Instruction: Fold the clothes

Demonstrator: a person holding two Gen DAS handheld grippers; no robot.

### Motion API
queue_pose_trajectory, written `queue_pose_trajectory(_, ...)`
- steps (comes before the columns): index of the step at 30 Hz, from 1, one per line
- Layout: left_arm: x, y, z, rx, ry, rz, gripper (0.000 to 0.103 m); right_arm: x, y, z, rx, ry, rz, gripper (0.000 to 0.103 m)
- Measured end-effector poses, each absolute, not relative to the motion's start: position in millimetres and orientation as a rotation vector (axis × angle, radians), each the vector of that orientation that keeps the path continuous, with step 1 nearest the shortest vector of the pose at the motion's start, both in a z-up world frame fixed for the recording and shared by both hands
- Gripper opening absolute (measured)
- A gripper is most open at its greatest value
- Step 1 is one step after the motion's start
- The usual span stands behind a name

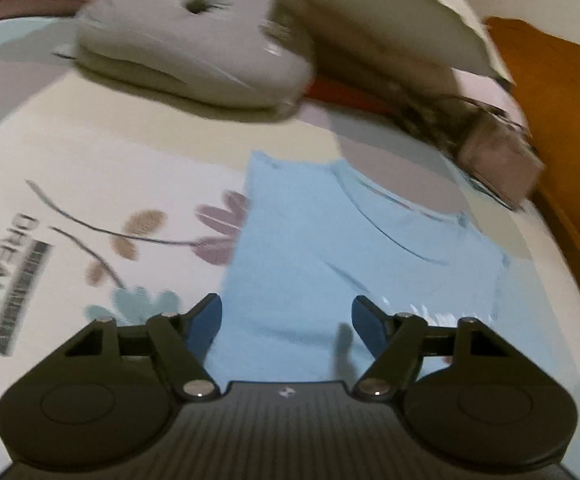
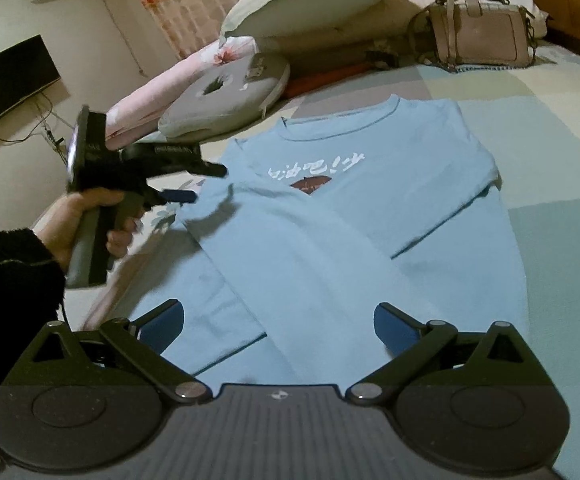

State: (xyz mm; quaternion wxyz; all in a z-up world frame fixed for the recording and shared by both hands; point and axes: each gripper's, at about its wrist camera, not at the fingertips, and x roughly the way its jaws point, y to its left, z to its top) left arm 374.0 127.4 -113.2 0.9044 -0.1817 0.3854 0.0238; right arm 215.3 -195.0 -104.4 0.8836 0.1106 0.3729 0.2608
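blue sweatshirt [image 2: 329, 220] beneath open jaws, ungripped

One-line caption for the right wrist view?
Open right gripper hovers over a light blue sweatshirt spread on the bed, left gripper alongside.

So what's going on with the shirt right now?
A person is folding a light blue shirt spread face up on the bed. One sleeve already lies folded across the front. The left gripper, held in the left hand, hovers at the shirt's edge, open and empty. The right gripper is over the lower part, also open, gripping nothing.
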Motion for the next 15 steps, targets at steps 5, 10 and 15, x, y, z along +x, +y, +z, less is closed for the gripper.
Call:
queue_pose_trajectory(5, 399.6, 113.8, -92.5, -0.343, 0.752, -0.055, 0.080, 215.4, -191.1, -108.8, 0.189, 0.797, 0.520, 0.103)
queue_pose_trajectory(10, 447.1, 120.6, -119.2, -0.460, 0.808, -0.048, 0.079, 218.2, -187.0, -116.5, 0.196, 0.835, 0.542, 0.103)
queue_pose_trajectory(15, 474.0, 125.6, -129.4, -0.426, 0.743, 0.017, 0.080, 218.8, -188.7, -116.3, 0.195, 0.836, 0.539, 0.103)
